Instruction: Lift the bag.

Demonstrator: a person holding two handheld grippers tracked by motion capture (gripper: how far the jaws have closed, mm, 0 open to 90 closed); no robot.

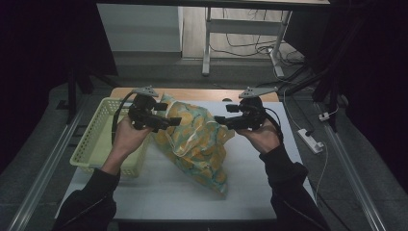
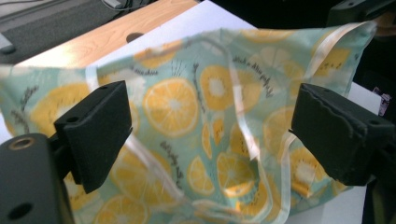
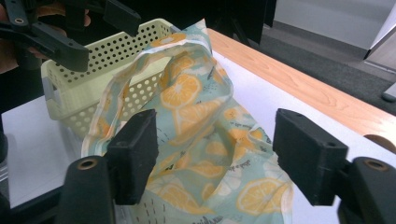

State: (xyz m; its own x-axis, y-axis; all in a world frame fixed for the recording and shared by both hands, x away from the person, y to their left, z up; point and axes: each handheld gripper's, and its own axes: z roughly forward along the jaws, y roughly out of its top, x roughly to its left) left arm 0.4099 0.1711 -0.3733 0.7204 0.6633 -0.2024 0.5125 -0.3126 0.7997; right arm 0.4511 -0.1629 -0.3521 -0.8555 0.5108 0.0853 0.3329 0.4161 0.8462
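A white-topped table (image 1: 159, 187) bears a lemon-print cloth (image 1: 199, 139) and yellow basket (image 1: 96, 139).

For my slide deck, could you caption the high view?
Both grippers, left and right, open beside a lemon-print cloth next to a yellow basket.

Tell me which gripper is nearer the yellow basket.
Left. The left gripper hangs just beside the yellow basket, by its right rim. The right gripper is across the lemon-print cloth, further away.
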